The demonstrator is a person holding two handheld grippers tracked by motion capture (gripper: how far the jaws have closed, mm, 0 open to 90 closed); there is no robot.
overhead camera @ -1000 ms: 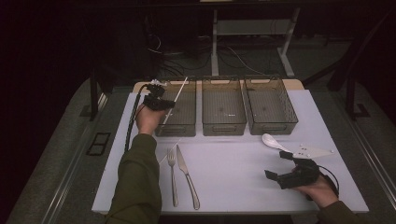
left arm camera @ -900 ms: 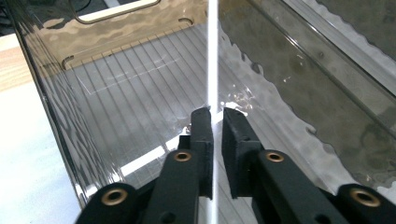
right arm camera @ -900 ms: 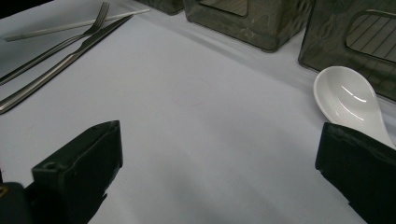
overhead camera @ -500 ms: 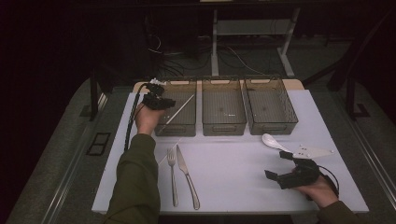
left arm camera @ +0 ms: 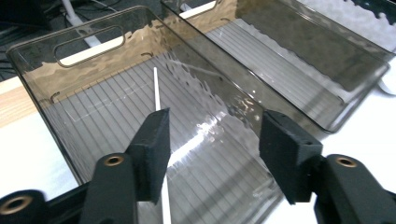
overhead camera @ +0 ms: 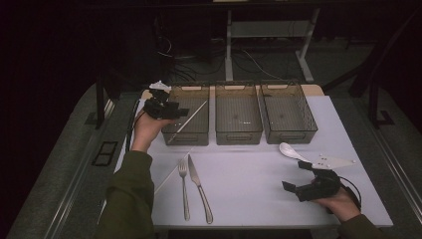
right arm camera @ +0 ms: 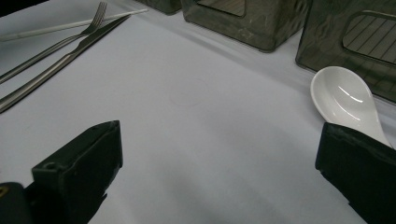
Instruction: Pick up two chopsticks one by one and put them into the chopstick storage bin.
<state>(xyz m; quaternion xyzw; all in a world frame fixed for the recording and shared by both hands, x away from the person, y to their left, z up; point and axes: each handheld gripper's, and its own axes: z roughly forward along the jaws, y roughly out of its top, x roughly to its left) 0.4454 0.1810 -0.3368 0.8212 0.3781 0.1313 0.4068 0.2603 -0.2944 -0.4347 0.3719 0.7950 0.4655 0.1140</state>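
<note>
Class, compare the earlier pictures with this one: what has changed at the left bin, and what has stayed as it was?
The left hand-held gripper has just been opening and has let go of the white chopstick, which now leans in the left bin, its tip over the near rim. The hand lifted slightly. The right hand-held gripper, spoon, fork and knife are unchanged.

A dim lab: a white table on a metal frame, cables trailing on the floor behind.

Fork, knife, white spoon
</note>
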